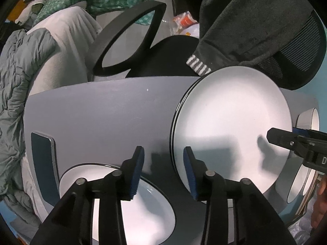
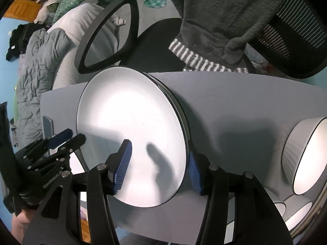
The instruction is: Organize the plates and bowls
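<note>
A stack of flat white plates with dark rims (image 1: 231, 122) (image 2: 130, 118) lies on the grey table (image 1: 106, 112) (image 2: 235, 110). My left gripper (image 1: 164, 163) (image 2: 74, 135) hangs open over the table at the stack's left rim, with only tabletop showing between its blue pads. Under it sits a white bowl (image 1: 147, 210). My right gripper (image 2: 158, 163) (image 1: 284, 133) is open astride the stack's right rim; one pad is over the top plate, the other is outside the rim, and neither presses. Ribbed white bowls (image 2: 302, 155) (image 1: 306, 118) stand to the right.
A dark blue flat slab (image 1: 43, 159) (image 2: 48, 126) lies at the table's left end. Behind the table stands a black office chair (image 1: 130, 40) (image 2: 106, 36) with a dark fleece garment (image 1: 245, 20) over it. A bed with a grey duvet (image 1: 12, 91) is beyond.
</note>
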{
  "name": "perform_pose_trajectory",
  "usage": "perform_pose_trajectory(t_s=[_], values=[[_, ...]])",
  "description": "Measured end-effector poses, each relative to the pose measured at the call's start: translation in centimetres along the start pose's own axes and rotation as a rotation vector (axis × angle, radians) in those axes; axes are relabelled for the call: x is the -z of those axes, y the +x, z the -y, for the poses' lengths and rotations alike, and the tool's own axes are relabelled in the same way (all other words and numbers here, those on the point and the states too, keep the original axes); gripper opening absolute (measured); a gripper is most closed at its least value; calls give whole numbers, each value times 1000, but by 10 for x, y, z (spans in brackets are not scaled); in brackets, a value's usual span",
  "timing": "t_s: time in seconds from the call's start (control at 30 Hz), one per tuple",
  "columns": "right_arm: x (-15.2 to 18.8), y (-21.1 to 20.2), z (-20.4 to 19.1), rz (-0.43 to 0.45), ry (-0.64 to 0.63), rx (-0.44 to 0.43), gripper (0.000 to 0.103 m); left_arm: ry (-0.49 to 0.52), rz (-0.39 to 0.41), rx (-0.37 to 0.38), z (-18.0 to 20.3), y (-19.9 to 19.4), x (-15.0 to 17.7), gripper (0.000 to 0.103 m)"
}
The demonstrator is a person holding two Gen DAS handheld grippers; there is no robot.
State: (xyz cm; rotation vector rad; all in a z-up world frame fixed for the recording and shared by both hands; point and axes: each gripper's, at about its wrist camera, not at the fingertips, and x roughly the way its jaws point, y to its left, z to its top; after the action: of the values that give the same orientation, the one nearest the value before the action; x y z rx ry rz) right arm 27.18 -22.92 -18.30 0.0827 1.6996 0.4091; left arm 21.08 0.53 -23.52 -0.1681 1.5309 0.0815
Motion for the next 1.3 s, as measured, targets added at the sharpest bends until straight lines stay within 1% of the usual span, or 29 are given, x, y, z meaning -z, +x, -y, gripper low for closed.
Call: perform_pose_trajectory(t_s=[0.03,0.07,0.1,0.17,0.23,0.4,0.5,0.57,0.67,0.83,0.93,1.07,1.17,1.3], values=[[1,-1,0,2,0,10,52,4,6,0,-1,-2,0,44],[1,-2,-1,6,-1,26,59,10,12,-2,-1,-4,1,46],[2,-4,-2,17,-6,61,62,17,18,-4,-1,-6,2,47],[3,-7,-3,37,-16,86,62,31,29,-9,-2,-10,3,50],[3,-9,-3,39,-15,87,62,45,41,-11,-2,-15,5,54],[8,-18,-5,75,-10,111,62,106,95,-18,-6,-30,14,70],[17,-26,-8,102,-17,122,66,167,143,-54,-13,-39,21,76],[25,-30,-10,118,-24,124,66,201,156,-78,-19,-42,25,76],[37,-34,-14,132,-24,116,66,232,163,-92,-31,-46,30,76],[60,-36,-21,143,-16,71,67,263,165,-100,-55,-48,39,77],[75,-34,-29,143,-16,27,68,269,159,-104,-67,-44,45,78],[93,-17,-47,103,-54,-25,68,259,116,-112,-85,-36,49,78],[103,-3,-62,76,-111,-42,68,240,122,-106,-98,-32,54,78],[111,15,-80,44,-156,-68,68,229,99,-79,-106,-24,61,78]])
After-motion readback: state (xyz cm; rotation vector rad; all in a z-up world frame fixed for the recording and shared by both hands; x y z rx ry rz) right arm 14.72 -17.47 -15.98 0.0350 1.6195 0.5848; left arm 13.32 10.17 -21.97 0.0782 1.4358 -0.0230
